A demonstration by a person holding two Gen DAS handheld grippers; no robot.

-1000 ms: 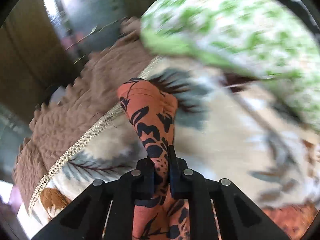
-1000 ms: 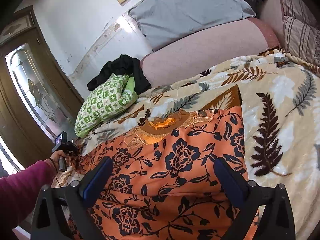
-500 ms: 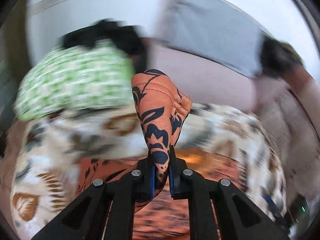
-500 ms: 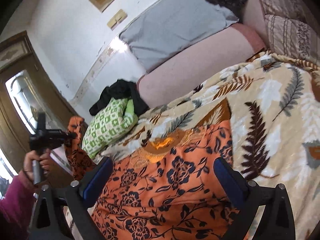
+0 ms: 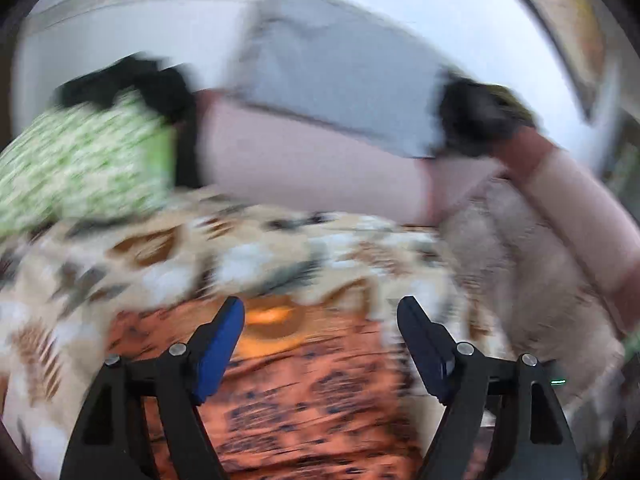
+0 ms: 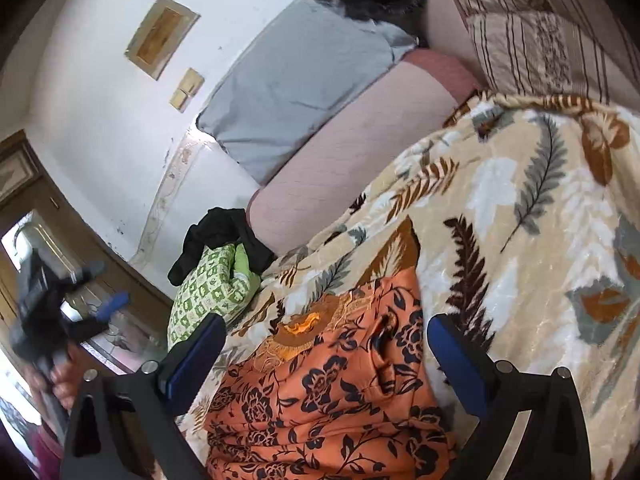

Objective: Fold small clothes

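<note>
Spreading across the bed, a cream blanket printed with grey and brown leaves fills most of the right wrist view. Against the white wall behind it lean a long pink bolster and a grey pillow, with striped cushions at the top right. On the near part of the blanket lies the orange dress with black flowers, its embroidered neckline toward the bolster and a rumpled fold of cloth lying on its upper right part. Off the blanket's left corner sits a green and white patterned cushion with a black garment draped over it.

Above the dress the right tool hovers with its blue pads set wide apart and nothing between them. At the far left of that view a person's hand holds the left tool, blurred, up in the air beside the bed. Seen from its own camera, heavily blurred, the left tool has just been opening its jaws; its pads stand well apart with no cloth between them, and the orange dress lies below on the blanket.
</note>
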